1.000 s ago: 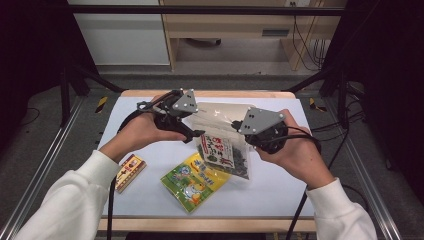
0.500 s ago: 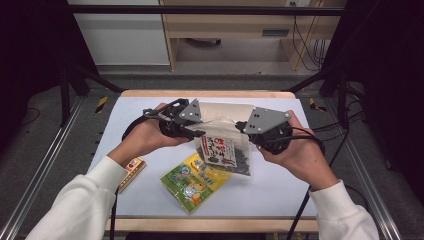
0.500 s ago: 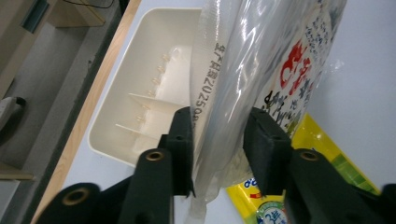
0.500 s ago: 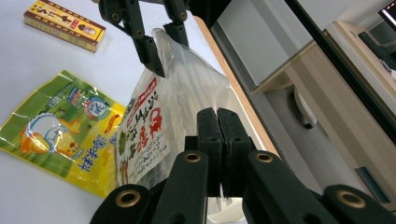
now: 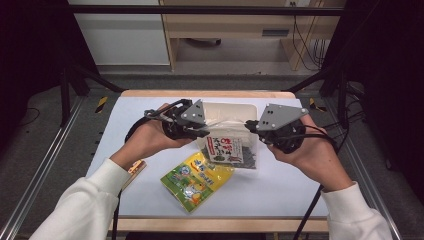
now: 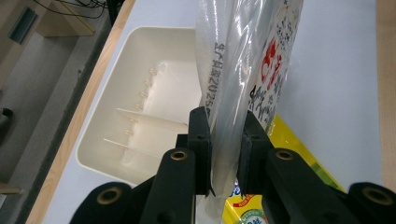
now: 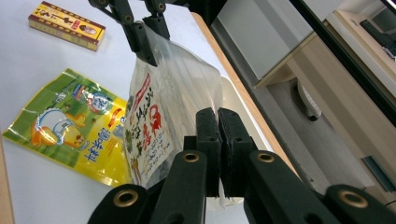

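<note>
A clear bag with a red-and-white label and dark contents (image 5: 231, 150) hangs between my two grippers, just in front of the white tray (image 5: 235, 107). My left gripper (image 5: 204, 134) is shut on the bag's left edge (image 6: 226, 135). My right gripper (image 5: 250, 128) is shut on the opposite edge (image 7: 218, 158). In the right gripper view the bag (image 7: 154, 116) droops from the left gripper (image 7: 145, 44), its lower part over the yellow-green packet (image 7: 70, 121).
A yellow-green packet (image 5: 197, 179) lies flat near the table's front. A small yellow and red box (image 5: 135, 167) sits beside the left forearm. The tray (image 6: 140, 107) holds thin dividers and nothing else. The table's wooden edge (image 5: 210, 93) runs behind it.
Both hands have shifted slightly right and toward the tray with the bag stretched between them. The packet and the box have not moved.
</note>
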Tool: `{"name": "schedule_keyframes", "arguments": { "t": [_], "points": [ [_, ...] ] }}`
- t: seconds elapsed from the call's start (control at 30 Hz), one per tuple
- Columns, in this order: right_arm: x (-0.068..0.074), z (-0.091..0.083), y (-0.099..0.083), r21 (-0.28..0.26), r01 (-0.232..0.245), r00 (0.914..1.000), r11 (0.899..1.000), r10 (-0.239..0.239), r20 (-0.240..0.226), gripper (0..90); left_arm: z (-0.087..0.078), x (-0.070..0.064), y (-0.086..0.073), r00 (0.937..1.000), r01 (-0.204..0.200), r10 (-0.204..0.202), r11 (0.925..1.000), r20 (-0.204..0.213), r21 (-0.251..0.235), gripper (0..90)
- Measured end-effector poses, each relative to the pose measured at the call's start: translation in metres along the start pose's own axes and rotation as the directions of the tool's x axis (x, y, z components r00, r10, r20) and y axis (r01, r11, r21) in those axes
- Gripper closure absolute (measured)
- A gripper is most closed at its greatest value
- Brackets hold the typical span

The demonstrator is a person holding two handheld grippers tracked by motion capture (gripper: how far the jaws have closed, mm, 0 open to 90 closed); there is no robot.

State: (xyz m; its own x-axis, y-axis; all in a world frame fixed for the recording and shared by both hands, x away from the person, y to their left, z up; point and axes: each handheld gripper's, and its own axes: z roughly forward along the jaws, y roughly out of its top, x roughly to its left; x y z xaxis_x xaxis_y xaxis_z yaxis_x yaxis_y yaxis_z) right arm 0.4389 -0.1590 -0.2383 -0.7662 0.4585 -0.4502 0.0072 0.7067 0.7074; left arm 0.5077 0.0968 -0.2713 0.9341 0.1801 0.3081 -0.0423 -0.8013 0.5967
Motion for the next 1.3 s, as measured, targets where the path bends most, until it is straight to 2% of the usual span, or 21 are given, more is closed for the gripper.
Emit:
{"name": "schedule_keyframes", "arguments": {
  "t": [0.17,0.2,0.3,0.37,0.4,0.43,0.5,0.63,0.77,0.93,1.13,1.3],
  "points": [
    [-0.003,-0.003,0.0,0.022,-0.01,0.9999,1.0,0.01,-0.014,81.4,-0.001,-0.003,0.005,0.9996,-0.021,0.02,0.9995,0.017,0.023,79.2],
    [-0.004,-0.003,0.0,0.03,-0.016,0.9998,0.999,0.016,-0.015,79.3,-0.001,-0.004,0.006,0.9998,-0.01,0.009,0.9998,0.02,0.015,79.3],
    [-0.006,-0.004,0.002,0.038,-0.027,0.9995,0.999,0.028,-0.015,69.7,0.0,-0.004,0.008,0.9996,-0.015,0.015,0.9997,0.026,0.016,79.6],
    [-0.007,-0.004,0.005,0.046,-0.018,0.9997,0.999,0.019,-0.017,65.9,0.0,-0.004,0.01,0.9994,-0.022,0.022,0.9996,0.026,0.015,79.7],
    [-0.008,-0.004,0.007,0.052,-0.018,0.9997,0.999,0.019,-0.018,63.3,0.001,-0.005,0.01,0.9995,-0.014,0.014,0.9999,0.027,0.005,79.7],
    [-0.009,-0.004,0.009,0.061,-0.02,0.9996,0.998,0.021,-0.016,61.1,0.001,-0.006,0.012,0.9992,-0.025,0.025,0.9996,0.031,0.016,79.7],
    [-0.011,-0.004,0.015,0.079,-0.022,0.9995,0.997,0.024,-0.021,53.1,0.001,-0.008,0.014,0.9991,-0.027,0.026,0.9995,0.034,0.015,79.6],
    [-0.015,-0.001,0.024,0.143,-0.005,0.9992,0.99,0.011,-0.039,42.2,0.002,-0.01,0.017,0.9989,-0.033,0.032,0.9991,0.034,0.026,79.5],
    [-0.018,0.005,0.029,0.187,0.012,0.9951,0.982,0.007,-0.098,36.5,0.002,-0.011,0.018,0.9985,-0.044,0.043,0.9988,0.034,0.023,79.4],
    [-0.017,0.012,0.027,0.205,0.014,0.9917,0.979,0.012,-0.128,37.2,0.002,-0.012,0.018,0.9981,-0.044,0.043,0.9988,0.043,0.024,79.3],
    [-0.013,0.02,0.027,0.239,0.043,0.9856,0.97,-0.002,-0.169,46.9,0.002,-0.012,0.02,0.9981,-0.044,0.043,0.9988,0.044,0.022,79.1],
    [-0.008,0.027,0.027,0.269,0.066,0.9834,0.961,-0.017,-0.181,54.8,0.002,-0.013,0.021,0.9977,-0.045,0.043,0.9987,0.052,0.024,78.9]
  ]
}}
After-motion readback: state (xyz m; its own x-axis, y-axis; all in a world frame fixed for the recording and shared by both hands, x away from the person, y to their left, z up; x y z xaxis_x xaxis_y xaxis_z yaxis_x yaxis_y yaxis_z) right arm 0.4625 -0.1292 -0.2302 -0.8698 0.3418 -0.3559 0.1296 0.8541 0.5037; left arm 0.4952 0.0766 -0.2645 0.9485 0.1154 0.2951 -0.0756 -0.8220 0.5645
